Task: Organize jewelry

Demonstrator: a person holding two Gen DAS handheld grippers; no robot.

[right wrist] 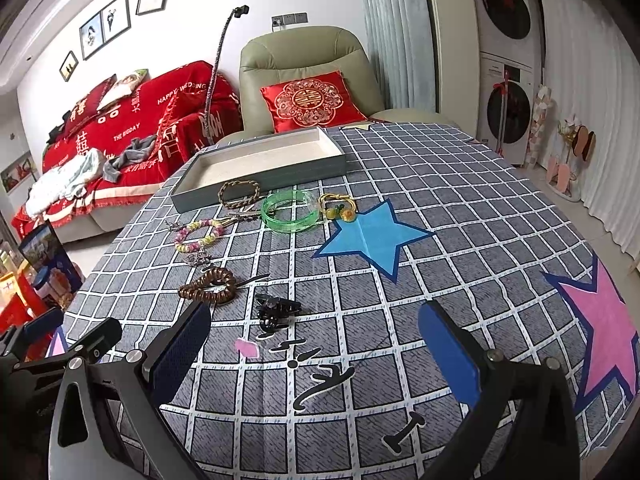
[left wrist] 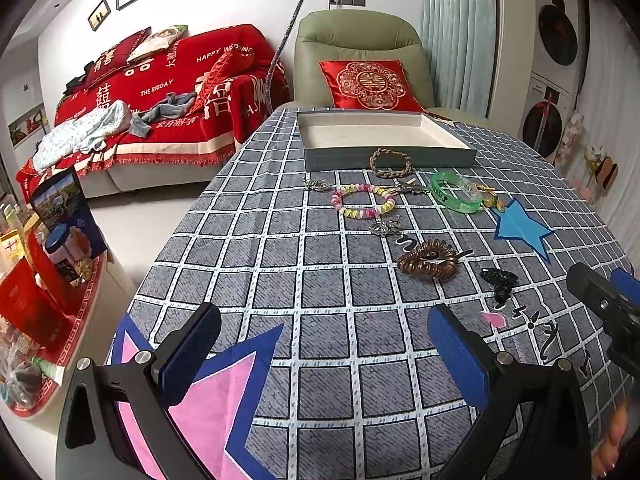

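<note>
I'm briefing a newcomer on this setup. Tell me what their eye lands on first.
The scatter of jewelry mid-table: a green bangle, a pastel bead bracelet and a brown coil hair tie on the checked tablecloth. Just behind them lies an empty grey tray. Beyond the table, a red sofa throw dominates the room.

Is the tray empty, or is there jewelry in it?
Empty. The tray shows only its bare pale bottom; the jewelry lies on the tablecloth.
</note>
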